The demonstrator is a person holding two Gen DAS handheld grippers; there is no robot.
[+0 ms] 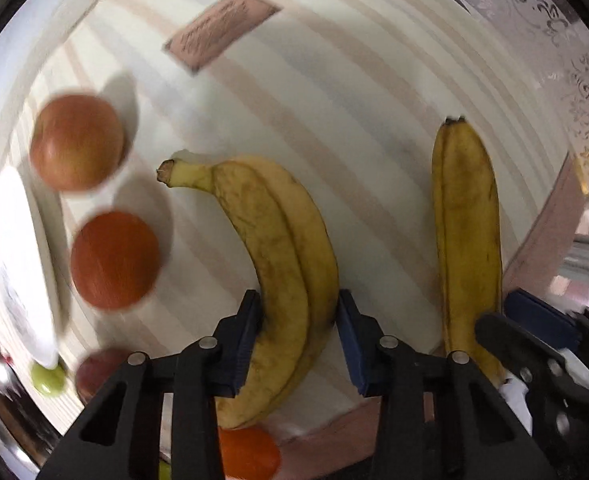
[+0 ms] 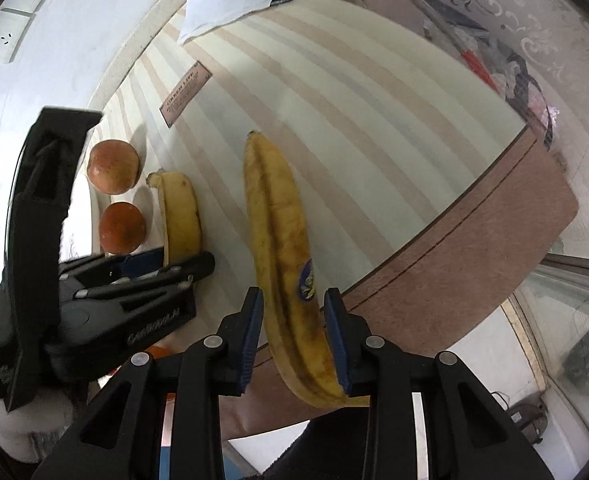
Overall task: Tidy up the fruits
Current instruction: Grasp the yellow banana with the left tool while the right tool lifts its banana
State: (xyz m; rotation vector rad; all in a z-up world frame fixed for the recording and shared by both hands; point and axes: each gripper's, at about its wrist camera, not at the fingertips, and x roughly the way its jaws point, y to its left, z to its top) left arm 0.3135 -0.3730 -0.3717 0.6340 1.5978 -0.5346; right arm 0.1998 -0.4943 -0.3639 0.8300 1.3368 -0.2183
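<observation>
Starting at the far left, you can see a white plate at the edge of the striped surface. Next to it sit an apple and an orange, close together. More small fruits hide low down by the plate.

Your left gripper has its jaws clamped on a curved banana. Both pads press its sides.

Further right, your right gripper holds a straighter banana with a blue sticker. Its left pad looks a tiny bit off the peel, so I cannot tell how tight it is.

It looks like you are grouping the bananas. Next, set them down side by side, gently, because they are soft.
</observation>
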